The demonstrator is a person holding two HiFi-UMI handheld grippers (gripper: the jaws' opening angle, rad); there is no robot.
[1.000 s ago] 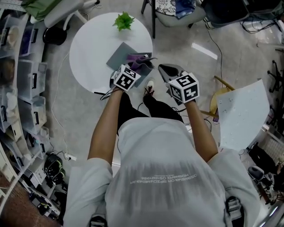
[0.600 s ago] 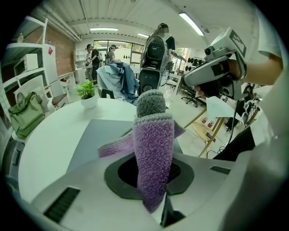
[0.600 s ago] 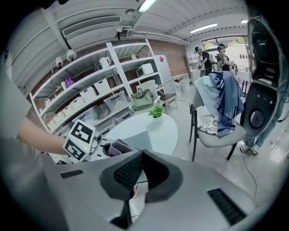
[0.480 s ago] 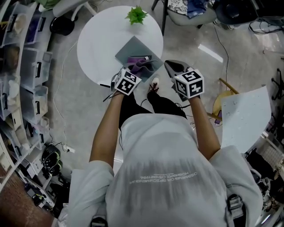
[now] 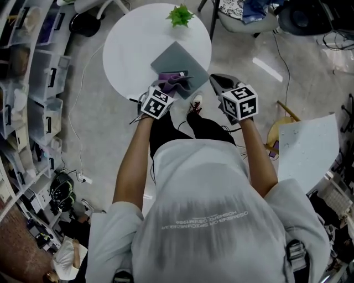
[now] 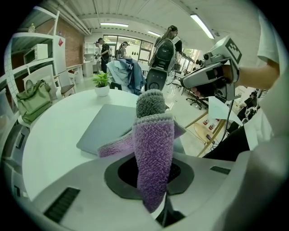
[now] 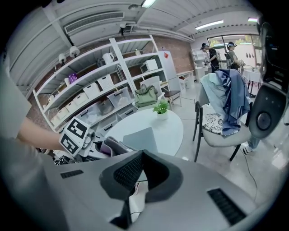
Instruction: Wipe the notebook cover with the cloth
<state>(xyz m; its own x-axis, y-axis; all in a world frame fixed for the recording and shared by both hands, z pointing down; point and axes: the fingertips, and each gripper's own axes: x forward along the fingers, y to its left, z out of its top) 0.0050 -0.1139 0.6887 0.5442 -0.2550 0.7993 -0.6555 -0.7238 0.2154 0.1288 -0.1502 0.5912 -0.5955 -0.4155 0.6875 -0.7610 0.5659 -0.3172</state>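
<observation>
While I stand at the round white table (image 5: 130, 47), my left gripper (image 5: 164, 88) is closed tight on the purple cloth (image 6: 153, 153). The cloth sticks up between the jaws, and a loose end hangs down to the near edge of the grey notebook (image 6: 110, 128). I cannot tell if that end is pressing on the cover.

The notebook lies flat and closed on the table, on the side nearest me. A little green plant (image 5: 180, 15) in a white pot sits at the far edge of the table, apart from the notebook.

My right gripper (image 5: 220, 84) is off the table, just past its right edge and above the floor. Its jaws are closed together with nothing between them.

From the left gripper view, the fat fold of cloth stands right in the middle and hides part of the notebook. From the head view, my own arms and shirt fill the lower part, and my shoe (image 5: 196, 103) shows near the table's foot.

Left of the table are shelves (image 7: 104, 85) full of boxes. Behind the table, a chair (image 7: 226, 117) has clothes piled on it, and another seat holds a green bag (image 7: 145, 95). Right of the table, well apart, a big white sheet (image 5: 307, 149) lies on the floor.
</observation>
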